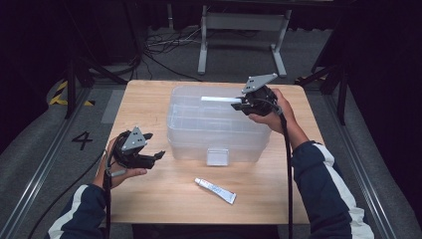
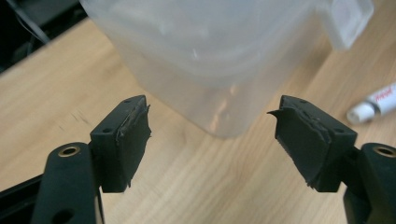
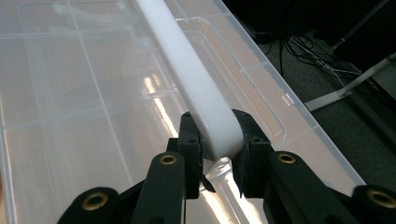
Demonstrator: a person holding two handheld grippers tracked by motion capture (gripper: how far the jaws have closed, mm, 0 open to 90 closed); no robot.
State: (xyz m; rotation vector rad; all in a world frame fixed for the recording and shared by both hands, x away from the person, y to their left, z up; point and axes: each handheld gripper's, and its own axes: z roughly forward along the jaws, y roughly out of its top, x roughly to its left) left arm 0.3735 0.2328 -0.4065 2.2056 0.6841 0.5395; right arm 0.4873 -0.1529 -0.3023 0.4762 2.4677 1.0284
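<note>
Two grippers: one in each of the person's hands, both over the wooden desk (image 1: pixel 164 199).
Right gripper (image 1: pixel 242 105): jaws pressed onto the white handle (image 1: pixel 219 99), pinching its end from both sides; it sits above the far right part of the box.
Handle: a long white bar lying across the lid of the clear plastic box (image 1: pixel 199 124); in the right gripper view the handle (image 3: pixel 196 88) runs away from the right gripper (image 3: pixel 219 154) over the lid's moulded panels.
Box: clear, lidded, standing at the middle of the desk toward its far edge, with a clear latch (image 1: pixel 217 156) on its near wall.
Left gripper (image 1: pixel 158 157): jaws spread wide with nothing between them, held near the desk's left edge, just beside the box's near left corner and not touching it.
Left gripper view: the left gripper (image 2: pixel 212 135) faces the corner of the box (image 2: pixel 215 60), bare wood between them.
Tube (image 1: pixel 215 190): small, white, lying flat on the desk near its near edge, apart from the box and both grippers; its capped end shows at the right of the left gripper view (image 2: pixel 373 105).
</note>
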